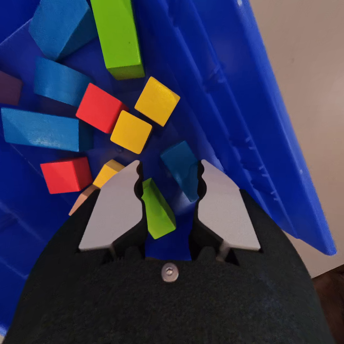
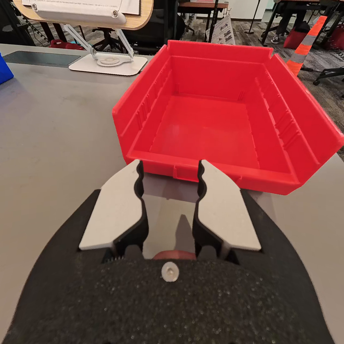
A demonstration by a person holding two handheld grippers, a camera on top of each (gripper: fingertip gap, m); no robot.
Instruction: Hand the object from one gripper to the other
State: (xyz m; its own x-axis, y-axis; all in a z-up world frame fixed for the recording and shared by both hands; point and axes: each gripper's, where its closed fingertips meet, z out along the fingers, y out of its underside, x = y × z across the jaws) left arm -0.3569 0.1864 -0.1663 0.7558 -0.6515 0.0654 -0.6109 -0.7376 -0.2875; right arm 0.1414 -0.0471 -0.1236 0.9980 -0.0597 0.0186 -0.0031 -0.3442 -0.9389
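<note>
The left gripper [image 1: 169, 163] is pointing down into a blue bin [image 1: 232, 115], its jaws standing apart with nothing clamped. Between them, on the bin floor, a small green wedge block [image 1: 158, 210] is lying, its matte painted face just beside the left finger's wavy black pad; whether they are touching cannot be told. A blue block [image 1: 179, 165] is leaning near the right finger, against the bin's ribbed side wall. Beyond the tips, smooth-painted wooden pieces are lying scattered: two yellow cubes [image 1: 131, 131], a red cube [image 1: 98, 108], another red cube [image 1: 66, 175], a long green bar [image 1: 117, 37] and several blue blocks [image 1: 41, 128].

The right gripper [image 2: 169, 163] is hovering level over a grey bench [image 2: 55, 130], jaws apart and holding nothing, its flat grey fingers [image 2: 115, 204] edged with black scalloped pads. It is facing the near rim of a glossy red plastic bin [image 2: 214, 48], which is sitting at the bench's right edge with slotted inner walls.
</note>
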